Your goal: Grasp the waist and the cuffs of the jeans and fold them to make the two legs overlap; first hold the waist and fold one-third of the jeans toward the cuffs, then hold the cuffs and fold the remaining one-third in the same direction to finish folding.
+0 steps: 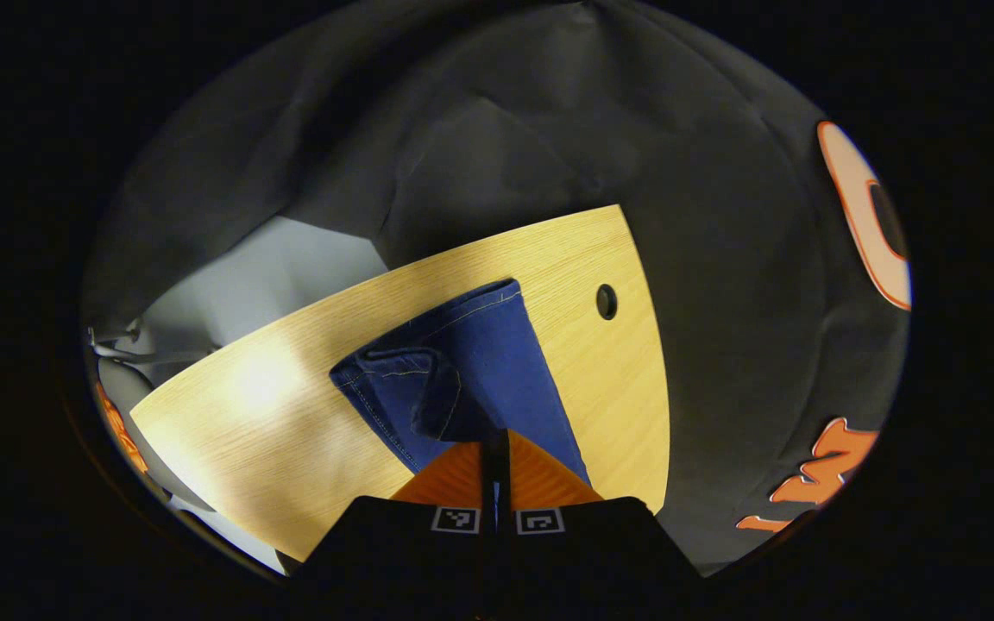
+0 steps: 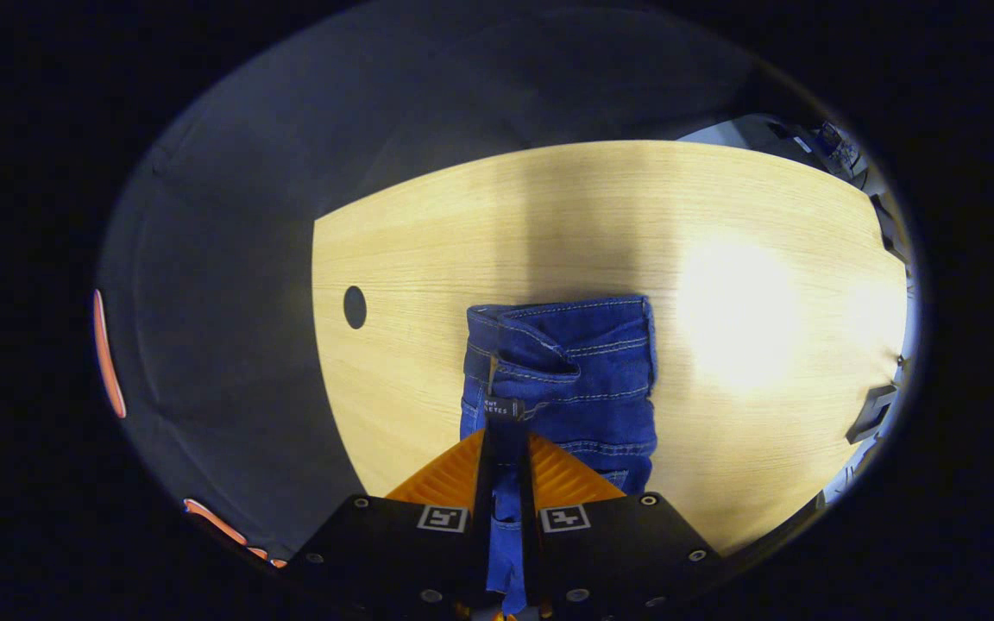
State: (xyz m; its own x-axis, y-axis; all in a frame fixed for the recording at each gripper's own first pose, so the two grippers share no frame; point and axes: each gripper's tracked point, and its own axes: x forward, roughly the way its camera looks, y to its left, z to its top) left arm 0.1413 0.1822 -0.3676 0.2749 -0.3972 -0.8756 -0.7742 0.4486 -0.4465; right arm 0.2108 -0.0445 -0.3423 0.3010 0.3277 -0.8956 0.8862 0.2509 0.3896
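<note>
We find the blue jeans [image 2: 570, 379] lying on the wooden table [image 2: 721, 216], near its cable hole [image 2: 355, 307]. The right gripper [image 2: 506, 448] pinches denim between both fingers. The left gripper [image 1: 495, 444] looks closed on the jeans' edge, apparently clamping fabric.

This looks like a recording booth set up in a lab or office rather than a home. Black cloth [image 1: 549, 112] hangs as a wall close behind a pale wood-grain worktop [image 2: 600, 207] with a round cable hole [image 2: 355, 307], the sort found on an office desk. Past the cloth's edge, a light grey wall [image 1: 264, 276] shows, and some dark equipment [image 2: 872, 414], too small to identify, sits beyond the worktop's far side.
</note>
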